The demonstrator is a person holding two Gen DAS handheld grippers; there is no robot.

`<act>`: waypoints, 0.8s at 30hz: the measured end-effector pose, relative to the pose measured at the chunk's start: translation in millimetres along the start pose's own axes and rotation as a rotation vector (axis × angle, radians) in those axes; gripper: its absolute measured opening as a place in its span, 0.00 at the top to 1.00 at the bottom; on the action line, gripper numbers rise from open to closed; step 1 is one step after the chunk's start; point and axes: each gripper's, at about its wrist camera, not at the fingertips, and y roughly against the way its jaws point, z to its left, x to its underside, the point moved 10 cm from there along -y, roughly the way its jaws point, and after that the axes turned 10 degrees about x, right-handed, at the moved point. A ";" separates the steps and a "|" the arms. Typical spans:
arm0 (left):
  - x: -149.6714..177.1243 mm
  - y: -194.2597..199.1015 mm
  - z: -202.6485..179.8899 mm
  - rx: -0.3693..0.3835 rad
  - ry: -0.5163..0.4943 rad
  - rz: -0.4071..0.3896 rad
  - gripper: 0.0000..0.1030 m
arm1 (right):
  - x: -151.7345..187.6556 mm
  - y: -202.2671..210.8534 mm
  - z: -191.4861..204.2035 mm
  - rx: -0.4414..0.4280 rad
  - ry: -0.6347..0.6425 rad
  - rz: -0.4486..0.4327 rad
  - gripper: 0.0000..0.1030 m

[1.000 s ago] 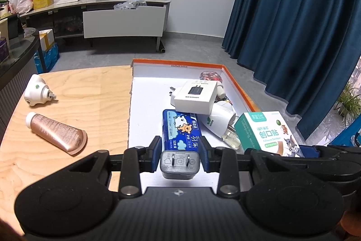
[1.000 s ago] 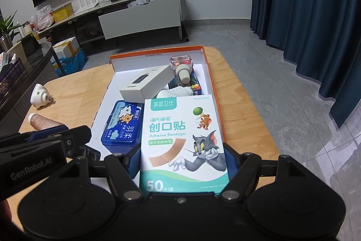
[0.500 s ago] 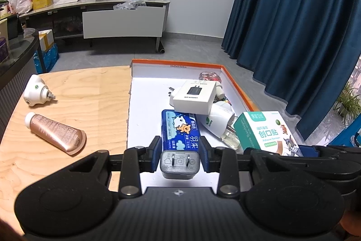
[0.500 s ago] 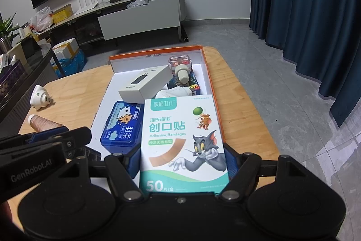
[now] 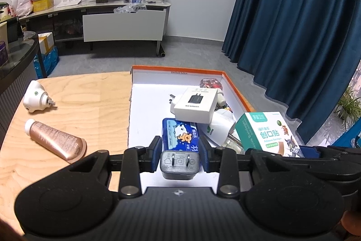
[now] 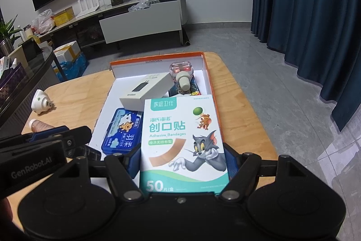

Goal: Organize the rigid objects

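Orange-rimmed box [image 5: 237, 92] left half bare, left claw [image 5: 180, 156] clamped on charger [image 5: 180, 165], right claw [image 6: 182, 164] apparently gripping bandage box [image 6: 182, 141].

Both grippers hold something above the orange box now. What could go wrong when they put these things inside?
1. The white-floored orange cardboard box is crowded on its right side; the green-and-white bandage carton in the right gripper may land tilted on the pile.
2. The left gripper holds the small grey plug charger only by its sides; it may tumble when released.

Dim, bluish indoor light fell evenly; the white-lined orange tray [image 5: 237, 92] glared brightly, and fisheye distortion bent and darkened both views' edges.
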 end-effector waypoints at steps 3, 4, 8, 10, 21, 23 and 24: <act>-6.6 -2.3 2.2 -0.006 -0.005 -0.007 0.65 | -5.8 -1.6 0.1 -0.003 0.001 -0.006 0.17; -9.2 -2.9 3.0 -0.008 -0.006 -0.010 0.65 | -8.6 -1.7 0.8 -0.003 0.002 -0.008 0.17; -18.8 -6.2 5.4 -0.015 -0.013 -0.020 0.65 | -18.9 -6.6 2.1 -0.007 0.007 -0.016 0.17; -23.3 -8.4 5.8 -0.018 -0.020 -0.022 0.65 | -25.0 -9.9 2.8 -0.010 0.008 -0.019 0.17; -50.8 -26.2 21.4 -0.036 -0.011 -0.040 0.65 | -57.3 -30.2 8.5 -0.019 0.013 -0.028 0.17; -55.3 -30.1 23.4 -0.042 -0.016 -0.041 0.65 | -61.9 -33.9 11.2 -0.021 0.015 -0.031 0.17; -56.8 -32.0 24.6 -0.043 -0.016 -0.041 0.65 | -64.8 -36.1 12.4 -0.023 0.016 -0.032 0.17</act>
